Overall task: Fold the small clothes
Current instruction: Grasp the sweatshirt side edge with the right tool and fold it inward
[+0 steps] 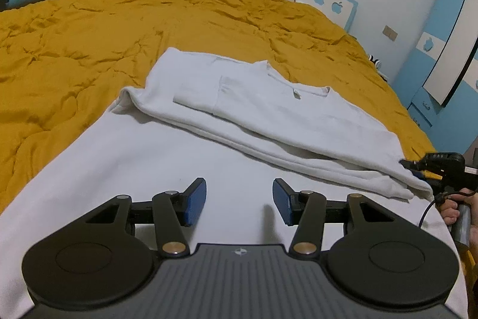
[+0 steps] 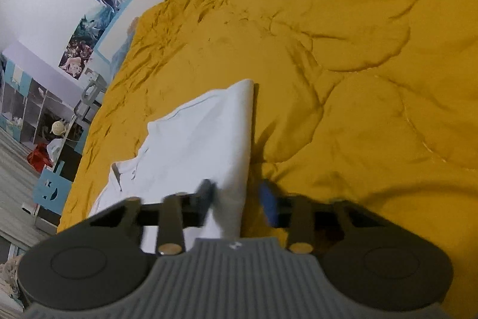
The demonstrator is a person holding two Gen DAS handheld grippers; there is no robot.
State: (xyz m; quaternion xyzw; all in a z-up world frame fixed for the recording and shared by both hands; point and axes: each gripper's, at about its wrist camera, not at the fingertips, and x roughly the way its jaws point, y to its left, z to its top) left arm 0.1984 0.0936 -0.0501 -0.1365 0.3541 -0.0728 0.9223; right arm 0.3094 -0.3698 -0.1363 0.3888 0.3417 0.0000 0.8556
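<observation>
Left gripper (image 1: pixel 239 204) spread, empty, low centre over the white shirt (image 1: pixel 254 115). Right gripper (image 2: pixel 239 196) (blurred) straddles the shirt's folded edge on the yellow quilt (image 1: pixel 89 35), jaws apart, likely positioning to carry the fold.

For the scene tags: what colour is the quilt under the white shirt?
Mustard yellow quilt, clearest in the left wrist view.

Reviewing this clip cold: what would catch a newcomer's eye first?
The mustard-yellow quilt covering the whole bed, with a white shirt lying partly folded on it in the middle. In the left wrist view the left hand-held gripper hovers open over the white cloth, while the right hand-held gripper, blurred in its own view, straddles the shirt's folded edge.
</observation>
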